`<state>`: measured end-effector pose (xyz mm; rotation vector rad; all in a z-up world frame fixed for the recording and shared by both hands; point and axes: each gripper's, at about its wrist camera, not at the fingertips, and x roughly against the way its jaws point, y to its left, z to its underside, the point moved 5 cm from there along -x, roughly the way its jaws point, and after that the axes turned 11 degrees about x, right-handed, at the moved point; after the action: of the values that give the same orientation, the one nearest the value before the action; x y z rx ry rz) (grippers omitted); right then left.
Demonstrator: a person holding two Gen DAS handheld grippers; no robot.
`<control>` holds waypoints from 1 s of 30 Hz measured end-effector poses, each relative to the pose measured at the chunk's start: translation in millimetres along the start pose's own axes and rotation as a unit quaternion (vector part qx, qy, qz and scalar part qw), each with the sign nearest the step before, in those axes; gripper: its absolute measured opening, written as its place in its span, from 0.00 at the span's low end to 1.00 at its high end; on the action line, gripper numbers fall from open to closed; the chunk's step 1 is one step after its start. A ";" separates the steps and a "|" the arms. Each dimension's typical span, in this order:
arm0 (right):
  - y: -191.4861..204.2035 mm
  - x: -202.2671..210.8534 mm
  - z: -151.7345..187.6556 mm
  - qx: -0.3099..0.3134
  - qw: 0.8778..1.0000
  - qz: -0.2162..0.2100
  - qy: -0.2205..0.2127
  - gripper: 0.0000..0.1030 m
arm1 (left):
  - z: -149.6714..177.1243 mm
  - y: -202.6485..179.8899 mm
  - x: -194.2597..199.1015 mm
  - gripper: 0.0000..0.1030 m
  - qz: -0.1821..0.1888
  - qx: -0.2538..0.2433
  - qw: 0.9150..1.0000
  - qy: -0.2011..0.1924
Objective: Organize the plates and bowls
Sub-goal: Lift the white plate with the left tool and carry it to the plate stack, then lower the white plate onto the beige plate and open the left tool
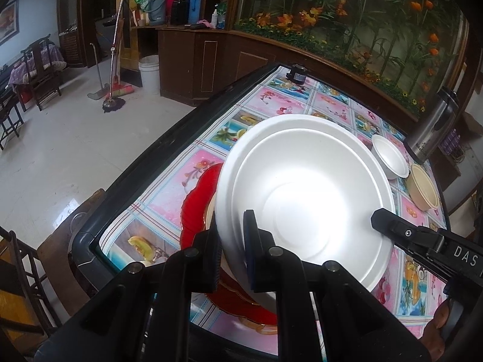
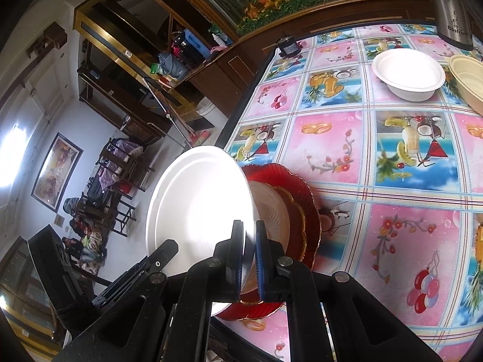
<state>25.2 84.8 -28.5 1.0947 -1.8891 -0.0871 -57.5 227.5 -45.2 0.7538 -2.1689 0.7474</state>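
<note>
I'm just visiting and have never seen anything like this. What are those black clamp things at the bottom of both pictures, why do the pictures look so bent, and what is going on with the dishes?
No robot here: a person holds a hand-operated two-finger clamp in each hand. Each clamp carries a wide-angle camera looking along its fingers, which bends the picture.

One picture is from the left gripper, the other from the right gripper. Both are shut on the rim of the same white plate, one at each side, holding it tilted above a red plate that has a smaller pale dish on it.

These sit on a table with a colourful fruit-patterned cloth. Farther back stand a small white bowl, a beige bowl and a steel flask.

The job is to sort plates and bowls.
</note>
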 end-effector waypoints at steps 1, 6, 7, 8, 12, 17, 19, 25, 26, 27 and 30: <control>0.4 -1.1 0.0 0.001 1.000 0.001 0.001 0.07 | 0.1 0.5 -0.5 0.11 0.000 0.001 1.000 0.001; 2.9 -4.5 0.3 0.007 1.000 0.005 0.004 0.07 | -1.2 2.5 0.1 0.11 0.002 0.002 1.000 0.000; 3.1 -5.0 0.2 0.007 1.000 0.005 0.004 0.07 | -1.9 2.2 0.6 0.11 0.003 0.003 1.000 -0.001; 3.6 -5.3 -0.2 0.007 1.000 0.005 0.004 0.07 | -2.8 2.1 0.9 0.11 0.004 0.003 1.000 -0.001; 8.9 -2.5 -4.3 0.015 1.000 0.009 -0.002 0.07 | -7.1 1.0 4.9 0.11 0.005 0.003 1.000 -0.008; 11.9 -5.1 -9.4 0.020 1.000 0.010 -0.002 0.07 | -8.6 4.0 -1.8 0.11 -0.003 0.004 1.000 -0.007; 9.9 -11.2 -8.5 0.018 1.000 0.010 0.004 0.07 | -7.8 5.7 -9.1 0.11 -0.007 0.005 1.000 0.002; 0.4 -27.8 -0.8 0.011 1.000 0.016 0.024 0.07 | -1.2 8.8 -21.4 0.11 -0.017 0.001 1.000 0.018; -0.8 -29.4 0.3 0.009 0.999 0.017 0.026 0.07 | -0.2 9.1 -23.5 0.11 -0.018 0.001 1.000 0.022; -2.0 -31.0 1.0 0.008 0.999 0.018 0.029 0.07 | 0.4 9.4 -24.0 0.11 -0.018 0.000 1.000 0.023; -3.5 -33.6 3.1 0.007 0.999 0.019 0.033 0.07 | 3.5 11.0 -24.8 0.11 -0.020 -0.001 0.999 0.026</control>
<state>31.3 105.7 -54.6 1.0581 -1.8536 -0.0154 -52.4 239.4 -69.2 0.7660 -2.1024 0.7356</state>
